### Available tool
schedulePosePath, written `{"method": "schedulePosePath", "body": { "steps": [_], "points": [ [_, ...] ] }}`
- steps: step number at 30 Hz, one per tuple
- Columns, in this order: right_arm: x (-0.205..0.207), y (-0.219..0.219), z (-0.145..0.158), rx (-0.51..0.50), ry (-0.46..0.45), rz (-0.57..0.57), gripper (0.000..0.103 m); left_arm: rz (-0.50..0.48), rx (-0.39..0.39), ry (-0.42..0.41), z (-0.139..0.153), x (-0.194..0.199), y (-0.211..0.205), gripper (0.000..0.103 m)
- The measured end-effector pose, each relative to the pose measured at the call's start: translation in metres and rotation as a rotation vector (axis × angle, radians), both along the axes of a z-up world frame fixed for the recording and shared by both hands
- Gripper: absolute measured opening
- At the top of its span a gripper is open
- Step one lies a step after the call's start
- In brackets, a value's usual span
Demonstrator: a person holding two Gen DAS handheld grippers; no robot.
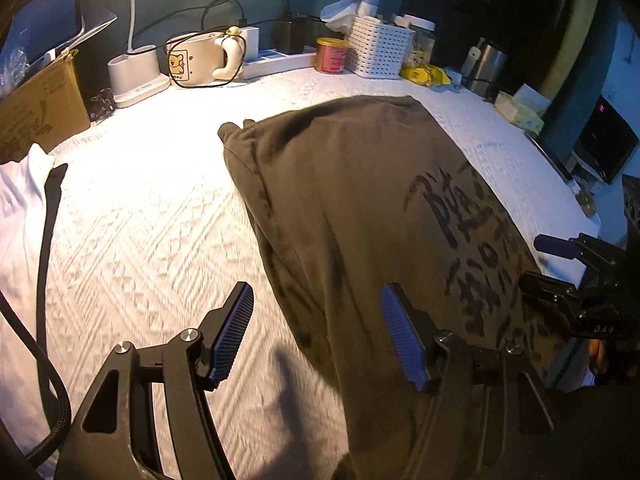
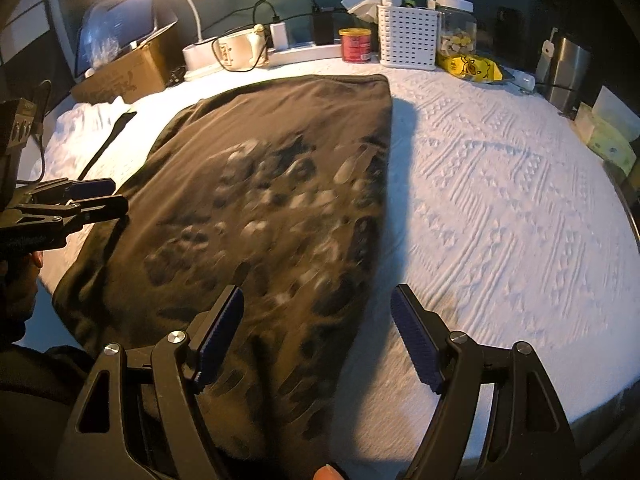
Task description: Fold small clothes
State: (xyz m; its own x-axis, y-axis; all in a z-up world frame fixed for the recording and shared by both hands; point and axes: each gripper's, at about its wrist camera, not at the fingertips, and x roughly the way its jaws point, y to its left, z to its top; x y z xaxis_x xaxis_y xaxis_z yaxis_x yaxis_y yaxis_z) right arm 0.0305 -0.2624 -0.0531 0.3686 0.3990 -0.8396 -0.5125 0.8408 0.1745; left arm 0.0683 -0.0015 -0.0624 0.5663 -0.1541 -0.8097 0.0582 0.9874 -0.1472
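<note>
The olive printed shirt (image 2: 256,208) is laid flat at frame centre on the white-covered desk (image 2: 500,220), seemingly folded lengthwise already; cross folds are judged left. Left gripper (image 1: 316,336) and right gripper (image 2: 316,340) fingers are spread, nothing gripped.

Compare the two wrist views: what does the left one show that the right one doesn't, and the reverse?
Only the left wrist view shows a dark screen at far right. Only the right wrist view shows the brown shirt's straight right edge and the bare white cover beyond it. Both share the shirt, white basket, red can, mug, and both open grippers.
</note>
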Motion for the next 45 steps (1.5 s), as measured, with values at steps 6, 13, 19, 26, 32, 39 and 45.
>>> {"method": "schedulePosePath", "body": {
  "steps": [6,13,19,26,32,39,45],
  "points": [
    [0.029,0.000,-0.004,-0.010,-0.002,-0.013,0.079,0.003,-0.002,-0.015,0.002,0.022,0.004,0.067],
    [0.064,0.000,-0.005,-0.016,-0.004,-0.032,0.079,0.022,-0.013,-0.011,0.000,0.048,0.012,0.067],
    [0.090,-0.003,-0.007,-0.024,-0.006,-0.047,0.079,0.059,-0.051,-0.017,-0.008,0.071,0.026,0.067],
    [0.120,-0.003,-0.006,-0.010,-0.015,-0.060,0.079,0.106,-0.106,0.004,-0.021,0.093,0.042,0.067],
    [0.144,0.002,-0.006,0.028,-0.018,-0.063,0.079,0.067,-0.151,-0.007,-0.022,0.104,0.042,0.078],
    [0.172,0.016,-0.013,0.089,0.001,-0.057,0.079,0.000,-0.121,0.008,-0.023,0.121,0.028,0.079],
    [0.189,0.031,-0.024,0.120,0.027,-0.027,0.079,-0.062,-0.162,-0.001,-0.024,0.129,0.016,0.079]
  ]
}}
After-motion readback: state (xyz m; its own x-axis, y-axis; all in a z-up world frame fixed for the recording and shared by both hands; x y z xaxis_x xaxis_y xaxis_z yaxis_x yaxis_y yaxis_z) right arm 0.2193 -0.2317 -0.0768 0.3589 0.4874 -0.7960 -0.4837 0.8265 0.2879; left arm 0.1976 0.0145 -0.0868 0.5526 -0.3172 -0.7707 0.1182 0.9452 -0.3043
